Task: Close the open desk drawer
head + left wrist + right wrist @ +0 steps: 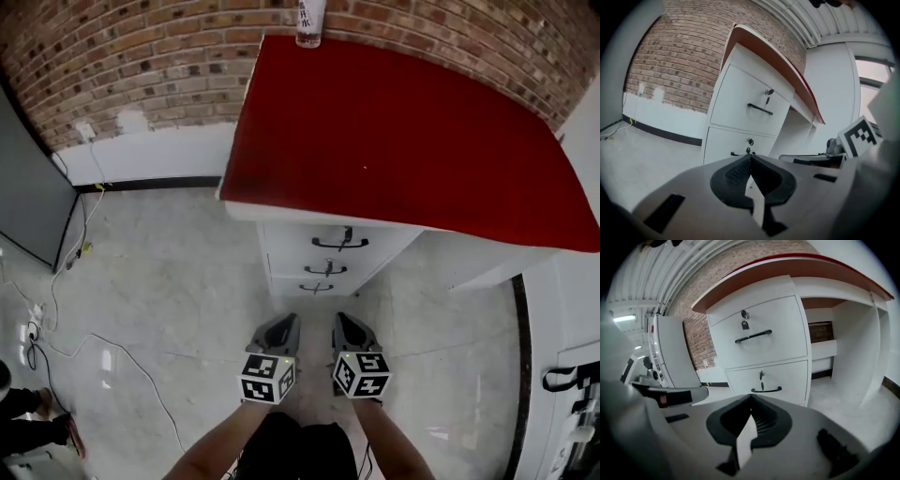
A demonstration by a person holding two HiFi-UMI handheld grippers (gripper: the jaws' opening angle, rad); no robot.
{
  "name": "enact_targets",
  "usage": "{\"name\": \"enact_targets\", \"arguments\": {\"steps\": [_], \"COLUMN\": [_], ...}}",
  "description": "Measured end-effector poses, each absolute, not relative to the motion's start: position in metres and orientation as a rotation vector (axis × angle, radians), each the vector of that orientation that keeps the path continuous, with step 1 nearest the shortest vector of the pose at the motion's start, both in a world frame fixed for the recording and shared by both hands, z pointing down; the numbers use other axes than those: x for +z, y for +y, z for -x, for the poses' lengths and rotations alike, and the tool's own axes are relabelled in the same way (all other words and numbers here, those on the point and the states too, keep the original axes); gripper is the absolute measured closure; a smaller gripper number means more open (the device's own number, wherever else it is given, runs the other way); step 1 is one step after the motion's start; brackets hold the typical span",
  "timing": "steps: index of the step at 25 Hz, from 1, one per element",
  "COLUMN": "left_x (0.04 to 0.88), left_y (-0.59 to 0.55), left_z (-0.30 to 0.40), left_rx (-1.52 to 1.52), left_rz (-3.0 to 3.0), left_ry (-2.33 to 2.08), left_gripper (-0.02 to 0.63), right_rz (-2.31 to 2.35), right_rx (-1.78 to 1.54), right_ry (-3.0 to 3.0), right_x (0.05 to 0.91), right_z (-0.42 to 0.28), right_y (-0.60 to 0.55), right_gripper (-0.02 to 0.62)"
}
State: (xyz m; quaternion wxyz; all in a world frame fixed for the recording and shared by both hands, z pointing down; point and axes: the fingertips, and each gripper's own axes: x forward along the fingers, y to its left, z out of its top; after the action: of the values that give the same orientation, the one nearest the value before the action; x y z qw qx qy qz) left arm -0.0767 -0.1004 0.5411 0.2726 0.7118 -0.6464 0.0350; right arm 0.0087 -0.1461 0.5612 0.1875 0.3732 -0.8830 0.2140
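Brick wall (pixel 141 56) behind red table (pixel 394 122); drawer (pixel 291 242) likely rigid, easy-sliding, best pushed flat beside handle (pixel 339 245); left gripper (pixel 281 324) and right gripper (pixel 348 324) short of it, fingers pressed together, empty.

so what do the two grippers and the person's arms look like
Both the left gripper and right gripper have grey, tapered shells with black ribbed pads inside. Each carries a white cube with black square markers. No cables show. The forearms are bare, no sleeves in view.
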Motion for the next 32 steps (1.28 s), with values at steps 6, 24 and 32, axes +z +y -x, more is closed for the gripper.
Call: {"name": "enact_targets", "arguments": {"steps": [6,24,32], "left_x": [0.439,0.179,0.092], "left_y": [-0.085,-0.028,0.007], "left_z": [0.088,0.089,0.065], "left_rx": [0.064,0.038,-0.02], "left_rz": [-1.906,-1.992,-2.098], "left_ry": [-1.757,-1.712,-1.706], "left_gripper": [0.597,0.597,0.597], "right_rz": [-1.045,-1.19,-1.197], "right_rx": [0.622,0.672,0.589], "right_ry": [-2.454,-2.511,-2.635], "right_x": [0.47,0.195,0.099], "right_z": [-0.009,-0.037,-0.061], "right_y": [-0.128,-0.074,-0.017], "right_gripper": [0.584,0.584,0.584]}}
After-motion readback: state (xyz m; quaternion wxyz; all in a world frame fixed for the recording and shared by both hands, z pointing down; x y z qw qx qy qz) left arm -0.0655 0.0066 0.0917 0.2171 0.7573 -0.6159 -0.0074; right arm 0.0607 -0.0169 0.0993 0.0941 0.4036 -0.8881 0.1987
